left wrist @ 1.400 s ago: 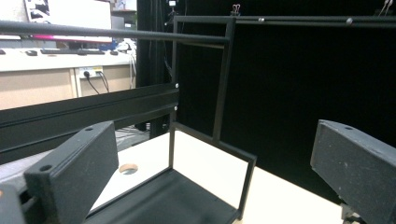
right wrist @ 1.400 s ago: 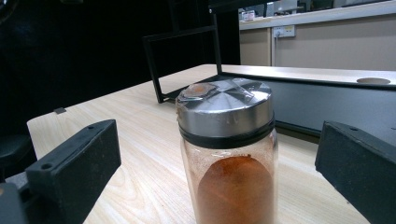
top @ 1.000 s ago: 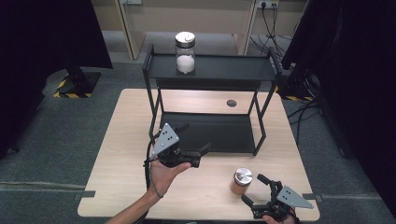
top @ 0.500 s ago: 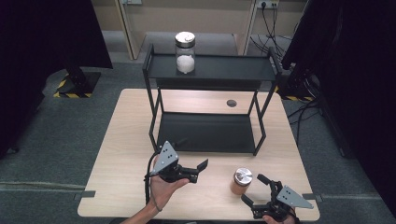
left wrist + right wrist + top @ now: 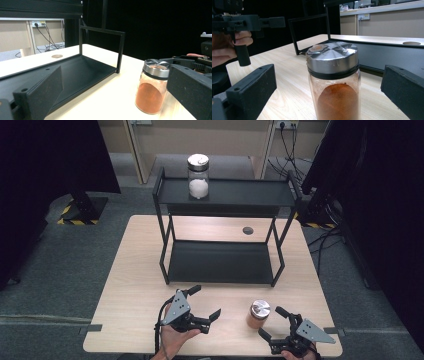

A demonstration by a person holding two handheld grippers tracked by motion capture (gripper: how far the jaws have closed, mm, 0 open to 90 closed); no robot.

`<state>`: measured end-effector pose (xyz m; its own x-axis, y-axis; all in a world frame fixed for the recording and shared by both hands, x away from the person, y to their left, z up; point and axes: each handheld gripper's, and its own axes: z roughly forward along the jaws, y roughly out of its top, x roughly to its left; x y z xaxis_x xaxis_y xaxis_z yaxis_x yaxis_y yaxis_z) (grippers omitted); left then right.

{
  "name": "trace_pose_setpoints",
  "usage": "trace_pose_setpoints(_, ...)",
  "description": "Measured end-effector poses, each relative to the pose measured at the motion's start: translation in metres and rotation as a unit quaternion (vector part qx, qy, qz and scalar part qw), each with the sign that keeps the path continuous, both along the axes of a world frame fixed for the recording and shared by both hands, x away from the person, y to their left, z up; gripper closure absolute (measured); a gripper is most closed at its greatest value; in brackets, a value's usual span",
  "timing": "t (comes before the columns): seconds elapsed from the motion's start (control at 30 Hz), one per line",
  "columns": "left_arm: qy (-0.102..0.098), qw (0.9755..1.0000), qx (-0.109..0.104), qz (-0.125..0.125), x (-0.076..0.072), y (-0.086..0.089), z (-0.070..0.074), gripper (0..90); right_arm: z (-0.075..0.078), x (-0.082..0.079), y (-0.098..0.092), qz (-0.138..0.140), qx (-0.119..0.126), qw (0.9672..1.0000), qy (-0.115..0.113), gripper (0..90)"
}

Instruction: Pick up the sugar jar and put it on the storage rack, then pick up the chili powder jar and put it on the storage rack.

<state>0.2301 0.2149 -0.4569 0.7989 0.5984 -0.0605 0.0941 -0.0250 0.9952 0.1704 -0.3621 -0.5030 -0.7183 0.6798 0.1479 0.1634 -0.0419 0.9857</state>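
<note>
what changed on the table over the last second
The left hand-held gripper pulled back from the black shelf rack toward the table's near edge, jaws open and holding nothing. The right hand-held gripper stayed put, open, just behind the orange spice jar without gripping it. The jar, the rack and the white-powder jar on its top shelf did not move.

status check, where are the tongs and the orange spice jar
Right tongs open, jaws either side of the orange spice jar, not touching. Left tongs open, empty, off to the jar's left. Jar upright on the table, lid on. Nothing between.
</note>
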Motion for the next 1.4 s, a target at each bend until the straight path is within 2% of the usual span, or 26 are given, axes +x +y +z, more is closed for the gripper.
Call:
trace_pose_setpoints(0.17, -0.002, 1.0, 0.003, 0.001, -0.006, 0.003, -0.011, 0.2, 0.0, 0.0, 0.0, 0.001, 0.0, 1.0, 0.001, 0.3)
trace_pose_setpoints(0.43, 0.002, 1.0, 0.009, 0.0, -0.013, 0.008, -0.02, 0.2, -0.001, 0.001, -0.001, 0.001, 0.002, 1.0, 0.001, 0.3)
trace_pose_setpoints(0.6, -0.006, 0.9998, 0.016, 0.004, -0.019, 0.015, -0.025, 0.2, -0.001, 0.0, -0.001, 0.002, 0.001, 1.0, 0.001, 0.4)
trace_pose_setpoints(0.63, -0.006, 0.9998, 0.017, 0.006, -0.021, 0.016, -0.027, 0.2, -0.001, 0.0, -0.001, 0.002, 0.0, 1.0, -0.001, 0.3)
trace_pose_setpoints(0.7, 0.011, 0.9999, 0.008, 0.005, -0.022, 0.02, -0.03, 0.2, 0.0, 0.0, -0.001, 0.002, -0.001, 1.0, -0.001, 0.3)
trace_pose_setpoints(0.9, -0.001, 0.9999, 0.007, 0.011, -0.025, 0.024, -0.031, 0.2, 0.0, 0.001, 0.0, 0.002, -0.003, 1.0, 0.001, 0.3)
trace_pose_setpoints(1.4, 0.01, 0.9998, 0.012, 0.012, -0.023, 0.021, -0.035, 0.2, 0.0, 0.001, 0.001, -0.002, -0.007, 1.0, 0.0, 0.3)
